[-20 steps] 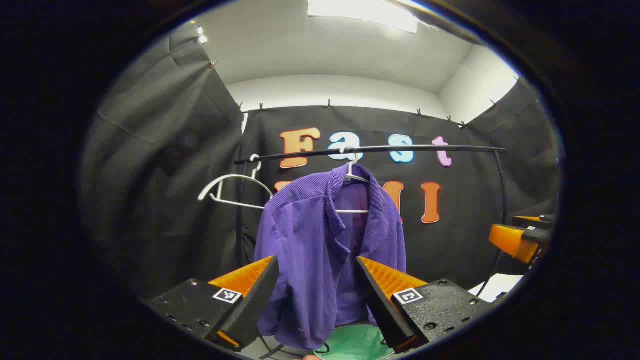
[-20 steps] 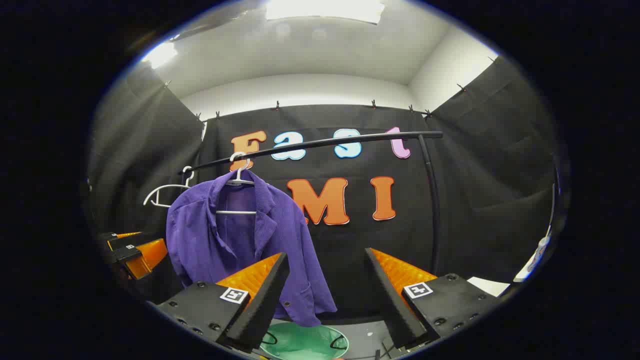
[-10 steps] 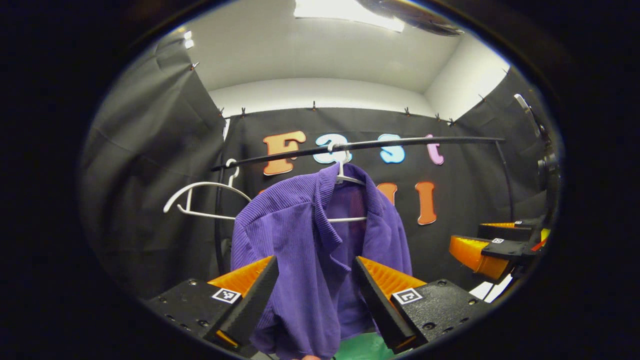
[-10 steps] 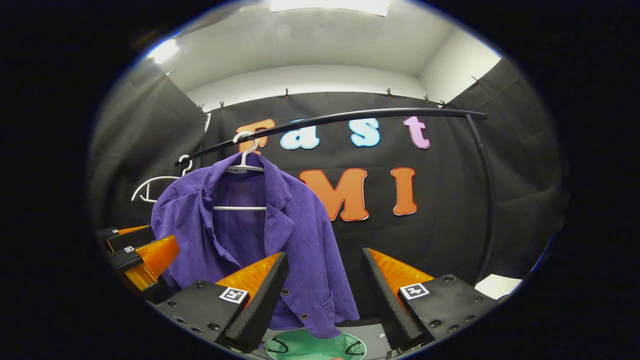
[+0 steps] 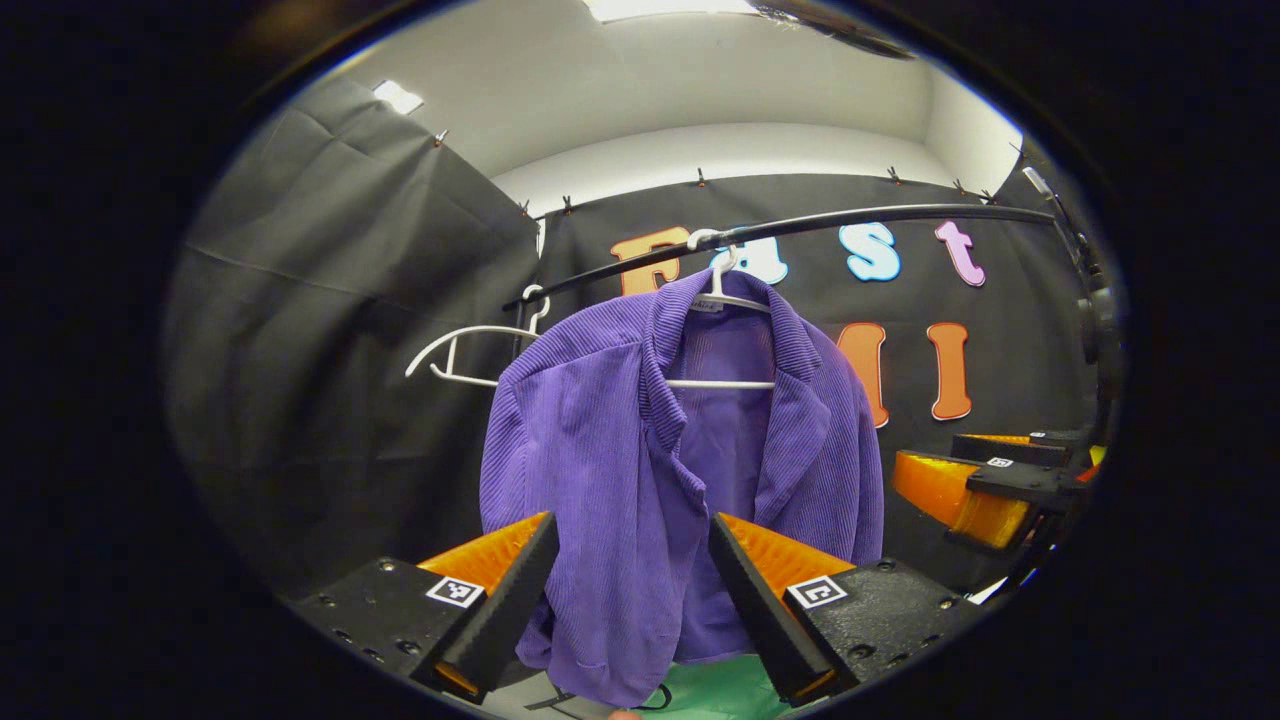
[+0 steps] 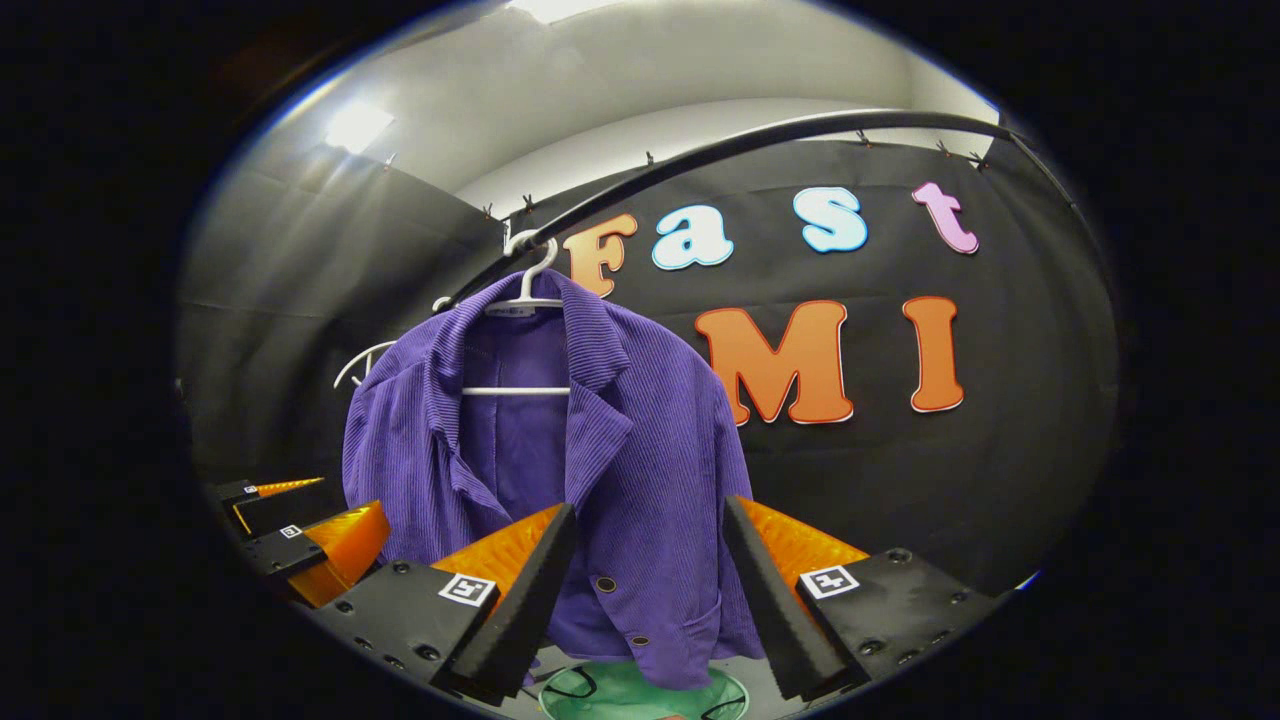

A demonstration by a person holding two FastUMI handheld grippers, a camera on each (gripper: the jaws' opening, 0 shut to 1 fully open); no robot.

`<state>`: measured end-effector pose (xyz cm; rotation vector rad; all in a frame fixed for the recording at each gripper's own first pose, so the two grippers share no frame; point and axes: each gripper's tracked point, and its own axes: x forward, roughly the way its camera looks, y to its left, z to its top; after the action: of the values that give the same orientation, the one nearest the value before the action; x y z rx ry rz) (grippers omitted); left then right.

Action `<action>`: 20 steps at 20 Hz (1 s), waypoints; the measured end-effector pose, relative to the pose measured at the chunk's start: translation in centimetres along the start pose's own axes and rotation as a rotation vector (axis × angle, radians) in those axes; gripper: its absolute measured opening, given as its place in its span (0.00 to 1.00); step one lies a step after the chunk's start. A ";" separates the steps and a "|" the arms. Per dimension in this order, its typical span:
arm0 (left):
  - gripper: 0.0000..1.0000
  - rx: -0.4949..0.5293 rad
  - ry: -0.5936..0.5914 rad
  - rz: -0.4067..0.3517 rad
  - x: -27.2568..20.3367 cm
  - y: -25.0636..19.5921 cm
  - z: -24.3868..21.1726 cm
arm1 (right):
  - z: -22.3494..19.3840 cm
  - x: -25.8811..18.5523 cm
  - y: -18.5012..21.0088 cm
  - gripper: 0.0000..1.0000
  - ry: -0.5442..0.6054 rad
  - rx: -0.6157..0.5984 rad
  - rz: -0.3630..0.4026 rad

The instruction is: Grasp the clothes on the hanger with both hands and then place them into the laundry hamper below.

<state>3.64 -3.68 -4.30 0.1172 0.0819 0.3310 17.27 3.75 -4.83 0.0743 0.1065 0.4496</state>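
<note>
My left gripper (image 5: 625, 585) is spread wide, fingers apart and clamping nothing; the purple jacket (image 5: 640, 470) hangs in the gap beyond them, and I cannot tell whether either finger touches the cloth. It is held level and pointed straight at the jacket's front. My right gripper (image 6: 650, 575) is likewise fully released, nothing between its fingers, aimed at the jacket's lower right panel (image 6: 640, 480) near the buttons; contact there cannot be confirmed either. Each gripper appears at the edge of the other's view, flanking the jacket: the right one (image 5: 975, 485) beside the garment's far side, the left one (image 6: 300, 535) low beside its sleeve. Below the hem lies the green laundry hamper (image 6: 640, 692), directly under the jacket. The jacket sits on a white hanger (image 6: 525, 300) hooked over the black rail (image 6: 760, 145). A second, bare white hanger (image 5: 465, 350) hangs farther along that rail.
</note>
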 end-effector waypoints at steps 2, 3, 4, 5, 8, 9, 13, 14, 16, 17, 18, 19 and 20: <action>0.92 0.003 -0.007 -0.007 0.3 0.2 -0.3 | -0.5 0.7 0.4 0.95 0.006 0.009 0.011; 0.94 -0.005 -0.006 0.005 0.7 0.4 -0.5 | -0.4 1.2 1.1 0.98 -0.005 0.005 0.024; 0.92 -0.016 0.013 0.025 0.8 1.0 -1.1 | -0.7 1.9 1.7 0.89 0.002 -0.007 0.033; 0.95 -0.037 0.026 0.041 0.6 1.3 -1.3 | -1.1 2.6 2.4 0.89 0.005 -0.018 0.050; 0.95 -0.087 0.026 0.055 0.3 2.3 -1.5 | -1.9 5.8 4.7 0.89 -0.007 -0.003 0.083; 0.95 -0.079 0.033 0.057 0.2 2.5 -1.7 | -2.4 6.9 5.4 0.89 -0.003 0.006 0.083; 0.95 -0.061 0.020 0.053 0.1 4.0 -1.5 | -4.3 11.7 6.9 0.89 0.019 -0.032 0.007; 0.95 -0.069 0.020 0.056 0.1 4.4 -1.5 | -4.8 12.9 7.0 0.89 0.025 -0.038 -0.014; 0.95 -0.088 0.018 0.060 0.0 5.0 -1.5 | -6.0 15.0 6.3 0.95 0.037 -0.039 -0.058; 0.92 -0.097 0.015 0.055 -0.1 5.1 -1.5 | -6.7 15.6 5.3 0.95 0.051 -0.043 -0.090; 0.92 -0.104 0.017 0.047 -0.1 5.3 -1.6 | -7.1 16.1 4.2 0.95 0.062 -0.039 -0.118; 0.92 -0.109 0.020 0.039 -0.1 5.8 -1.7 | -7.0 16.4 2.9 0.89 0.064 -0.027 -0.140; 0.96 -0.114 0.023 0.032 0.0 6.1 -1.9 | -6.6 16.3 1.8 0.90 0.060 -0.012 -0.155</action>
<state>1.51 2.26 -5.36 0.0022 0.0836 0.3686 30.30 12.87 -12.63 0.0407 0.1670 0.2979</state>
